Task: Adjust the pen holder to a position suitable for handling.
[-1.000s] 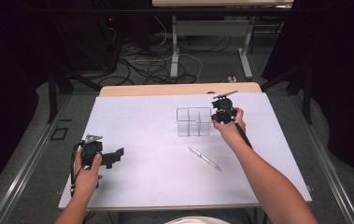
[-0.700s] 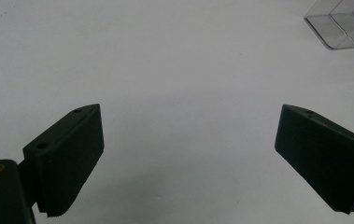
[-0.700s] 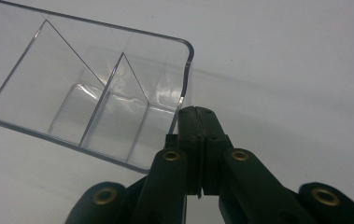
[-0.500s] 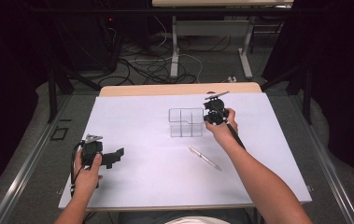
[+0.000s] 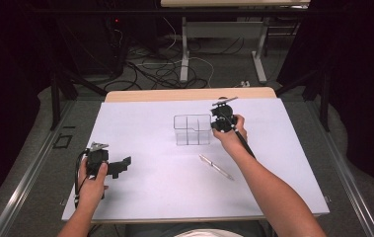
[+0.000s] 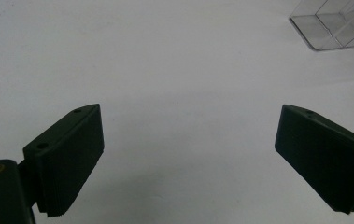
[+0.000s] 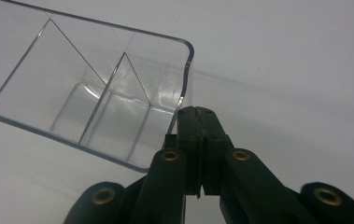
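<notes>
The clear box stands upright mid-table, slightly far of centre. The right gripper has its jaws pressed together on the box's right wall, 1 jaw inside and 1 outside, a grip that suits dragging or steadying the box without tipping it. A pen lies near and right of the box, likely meant for 1 of its compartments. The left gripper rests near-left, jaws spread wide, touching nothing.
</notes>
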{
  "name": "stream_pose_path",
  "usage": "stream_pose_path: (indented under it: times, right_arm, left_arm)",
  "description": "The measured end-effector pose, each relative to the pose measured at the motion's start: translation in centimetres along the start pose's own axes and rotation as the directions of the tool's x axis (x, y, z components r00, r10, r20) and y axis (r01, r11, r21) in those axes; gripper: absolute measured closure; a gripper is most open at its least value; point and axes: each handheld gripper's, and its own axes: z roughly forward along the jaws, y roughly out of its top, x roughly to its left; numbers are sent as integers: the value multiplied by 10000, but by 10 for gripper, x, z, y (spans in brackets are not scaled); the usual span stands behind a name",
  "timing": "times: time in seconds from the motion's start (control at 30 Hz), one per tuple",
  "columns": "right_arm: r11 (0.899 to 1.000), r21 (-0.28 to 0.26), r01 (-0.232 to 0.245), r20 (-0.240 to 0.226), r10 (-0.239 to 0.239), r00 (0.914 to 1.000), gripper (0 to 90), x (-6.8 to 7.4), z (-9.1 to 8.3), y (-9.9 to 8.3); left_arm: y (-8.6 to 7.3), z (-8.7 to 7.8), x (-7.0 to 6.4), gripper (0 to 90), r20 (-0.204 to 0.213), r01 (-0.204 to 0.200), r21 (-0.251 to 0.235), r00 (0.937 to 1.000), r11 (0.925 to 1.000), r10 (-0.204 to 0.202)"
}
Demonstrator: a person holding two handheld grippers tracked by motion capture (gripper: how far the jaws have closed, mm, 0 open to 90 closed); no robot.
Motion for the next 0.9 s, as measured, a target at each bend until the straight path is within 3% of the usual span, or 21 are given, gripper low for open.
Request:
stream_pose_path:
  times: [0.47, 0.7, 0.9]
  right_arm:
    - [9996, -267, 35, -697, -54, 9976, 701, -18, -18, -5]
    - [9979, -478, 427, -1000, -473, 9939, 582, -21, -29, -13]
    - [9948, -277, 977, -1621, -1010, 9816, 516, -16, -36, -20]
  left_arm:
    - [0, -1, 1, 82, 3, -11, -10, 10000, 10000, 11]
    - [-1, 0, 1, 82, -25, 42, 9, 10000, 10000, -42]
    - [-1, -1, 1, 82, -21, 51, 49, 10000, 10000, -51]
